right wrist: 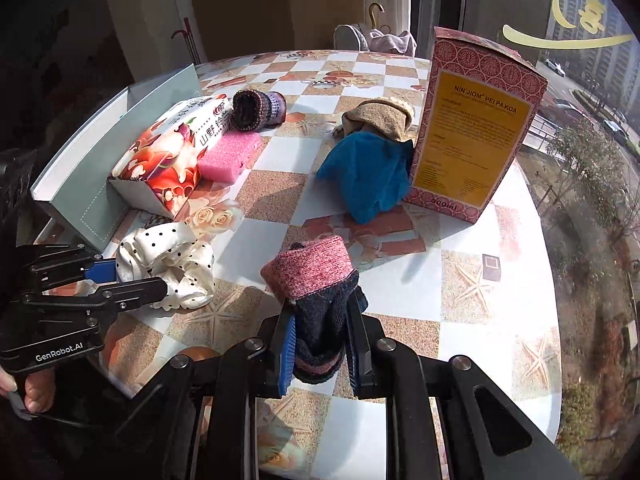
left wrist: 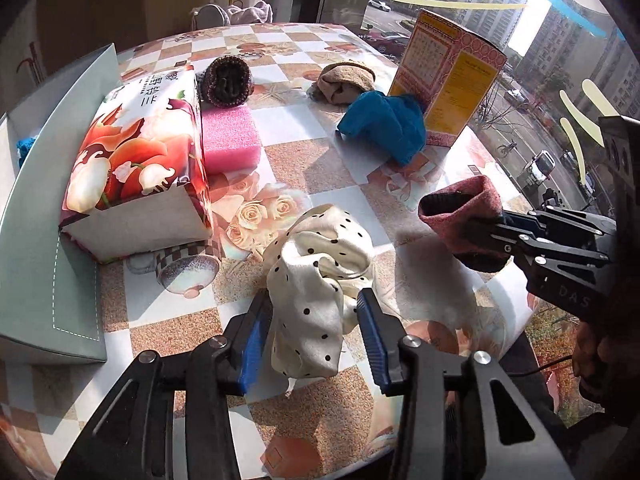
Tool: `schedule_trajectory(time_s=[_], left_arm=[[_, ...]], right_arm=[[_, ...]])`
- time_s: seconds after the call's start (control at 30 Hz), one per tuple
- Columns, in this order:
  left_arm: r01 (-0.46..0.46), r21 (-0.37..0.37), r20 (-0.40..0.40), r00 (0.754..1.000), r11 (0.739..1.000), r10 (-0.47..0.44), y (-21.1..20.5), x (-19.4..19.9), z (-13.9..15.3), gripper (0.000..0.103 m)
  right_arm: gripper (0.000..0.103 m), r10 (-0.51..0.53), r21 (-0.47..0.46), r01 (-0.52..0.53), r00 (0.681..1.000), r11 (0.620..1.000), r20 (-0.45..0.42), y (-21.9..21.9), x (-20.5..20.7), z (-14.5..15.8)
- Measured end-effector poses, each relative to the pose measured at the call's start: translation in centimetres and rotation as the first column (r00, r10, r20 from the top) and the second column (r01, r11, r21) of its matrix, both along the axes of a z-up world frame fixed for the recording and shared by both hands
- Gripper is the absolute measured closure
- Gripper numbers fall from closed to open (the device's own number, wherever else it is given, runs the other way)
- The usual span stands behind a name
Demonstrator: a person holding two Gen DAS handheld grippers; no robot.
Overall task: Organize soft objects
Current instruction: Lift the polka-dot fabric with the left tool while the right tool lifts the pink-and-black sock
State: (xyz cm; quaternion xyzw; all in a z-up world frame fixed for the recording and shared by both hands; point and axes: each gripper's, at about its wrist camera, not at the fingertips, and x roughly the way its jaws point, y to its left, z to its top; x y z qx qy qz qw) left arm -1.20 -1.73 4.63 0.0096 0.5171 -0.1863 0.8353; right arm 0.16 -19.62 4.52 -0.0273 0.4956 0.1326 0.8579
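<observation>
My left gripper (left wrist: 312, 312) stands open around a white polka-dot cloth (left wrist: 320, 276) that lies crumpled on the table; its jaws flank the cloth without pinching it. It also shows in the right wrist view (right wrist: 168, 268). My right gripper (right wrist: 320, 344) is shut on a rolled pink and navy sock (right wrist: 316, 280), held above the table; it shows in the left wrist view (left wrist: 464, 220) too. A blue cloth (left wrist: 384, 124), a tan sock (left wrist: 346, 80), a dark purple knit roll (left wrist: 228, 80) and a pink sponge (left wrist: 230, 140) lie farther back.
A floral tissue box (left wrist: 136, 168) leans against a grey-green box (left wrist: 44, 184) at the left. A red and yellow carton (right wrist: 476, 128) stands upright at the right, by the window. The table edge (right wrist: 552, 320) curves close on the right.
</observation>
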Motion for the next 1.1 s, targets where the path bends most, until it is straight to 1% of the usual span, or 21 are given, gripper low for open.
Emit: schedule_trajectory(time_s=[0.03, 0.07, 0.1, 0.13, 0.17, 0.2, 0.33, 0.37, 0.43, 0.47, 0.5, 0.53, 0.57, 0.6, 0.67, 0.77, 0.83, 0.93, 1.0, 1.1], left_arm=[[-0.004, -0.003, -0.004, 1.0, 1.0, 0.004, -0.1, 0.3, -0.1, 0.036], [-0.012, -0.006, -0.006, 1.0, 1.0, 0.012, -0.1, 0.6, -0.2, 0.033], [-0.023, -0.004, -0.009, 1.0, 1.0, 0.023, -0.2, 0.8, -0.3, 0.028], [-0.037, 0.003, -0.014, 0.999, 0.999, 0.037, -0.2, 1.1, -0.4, 0.026], [-0.048, 0.003, -0.021, 0.999, 0.999, 0.048, -0.2, 1.4, -0.4, 0.026], [-0.054, -0.01, -0.029, 0.998, 0.999, 0.053, -0.1, 1.7, -0.5, 0.026], [-0.078, -0.05, -0.048, 0.996, 0.996, 0.076, 0.0, 2.8, -0.9, 0.026], [-0.087, -0.054, -0.059, 0.995, 0.995, 0.084, 0.1, 3.2, -1.2, 0.029], [-0.089, -0.056, -0.108, 0.991, 0.994, 0.082, 0.1, 3.6, -2.0, 0.064], [-0.095, -0.06, -0.1, 0.991, 0.994, 0.088, 0.3, 3.5, -2.0, 0.066], [-0.097, -0.059, -0.096, 0.991, 0.994, 0.091, 0.4, 3.4, -2.0, 0.075], [-0.097, -0.063, -0.097, 0.991, 0.993, 0.09, 0.5, 3.2, -1.9, 0.082], [-0.099, -0.068, -0.094, 0.991, 0.993, 0.093, 0.6, 3.1, -1.8, 0.082], [-0.103, -0.071, -0.085, 0.992, 0.992, 0.097, 0.5, 2.9, -1.5, 0.083], [-0.102, -0.069, -0.065, 0.993, 0.992, 0.098, 0.3, 2.5, -1.2, 0.084], [-0.082, -0.051, -0.059, 0.995, 0.995, 0.079, -0.5, 2.1, -1.3, 0.084], [-0.074, -0.015, -0.067, 0.995, 0.997, 0.073, -1.2, 2.1, -2.0, 0.084], [-0.069, 0.03, -0.053, 0.996, 0.997, 0.07, -1.7, 1.8, -2.4, 0.083], [-0.058, 0.068, -0.041, 0.997, 0.996, 0.061, -2.2, 1.6, -2.5, 0.082], [-0.056, 0.108, -0.023, 0.998, 0.993, 0.059, -2.6, 1.3, -2.6, 0.082]], right_arm=[[0.081, -0.016, 0.007, 0.017, 1.0, 1.0, -0.011, -0.3, 0.2, -0.4], [0.079, -0.027, 0.023, 0.027, 0.999, 0.999, -0.018, -0.5, 0.4, -0.6], [0.068, -0.034, 0.044, 0.035, 0.999, 0.998, -0.025, -0.7, 0.6, -0.7], [0.05, -0.041, 0.057, 0.043, 0.999, 0.997, -0.027, -0.8, 0.7, -0.7], [0.042, -0.048, 0.072, 0.049, 0.999, 0.996, -0.018, -0.9, 0.7, -0.6], [0.04, -0.049, 0.078, 0.05, 0.999, 0.996, -0.007, -0.9, 0.8, -0.5], [0.04, -0.029, 0.063, 0.028, 0.999, 0.998, 0.015, -0.3, 1.4, -0.2], [0.04, -0.017, 0.049, 0.017, 1.0, 0.999, 0.009, 0.1, 1.7, -0.4], [0.041, 0.011, 0.009, -0.011, 1.0, 1.0, -0.011, 1.0, 1.9, -1.0], [0.046, 0.024, -0.009, -0.024, 1.0, 1.0, -0.014, 1.4, 1.8, -1.3], [0.065, 0.033, -0.021, -0.034, 0.999, 0.999, -0.013, 1.6, 1.5, -1.6], [0.074, 0.036, -0.022, -0.036, 0.999, 0.999, -0.008, 1.7, 1.3, -1.7], [0.074, 0.031, -0.017, -0.031, 0.999, 0.999, 0.005, 1.6, 1.1, -1.6], [0.079, 0.025, -0.008, -0.025, 1.0, 1.0, 0.01, 1.4, 0.9, -1.4], [0.079, -0.014, 0.025, 0.013, 1.0, 1.0, 0.017, 0.4, 0.6, -0.8], [0.079, -0.077, 0.021, 0.077, 0.997, 0.997, 0.03, -1.1, 0.3, 0.1], [0.079, -0.092, 0.01, 0.092, 0.996, 0.996, 0.015, -1.6, 0.3, 0.0], [0.079, -0.102, -0.015, 0.102, 0.994, 0.995, -0.035, -1.8, 0.2, -1.6], [0.079, -0.116, -0.01, 0.116, 0.993, 0.993, -0.012, -1.7, -0.2, -1.9], [0.079, -0.112, -0.034, 0.112, 0.994, 0.993, 0.008, -1.3, -0.5, -1.9]])
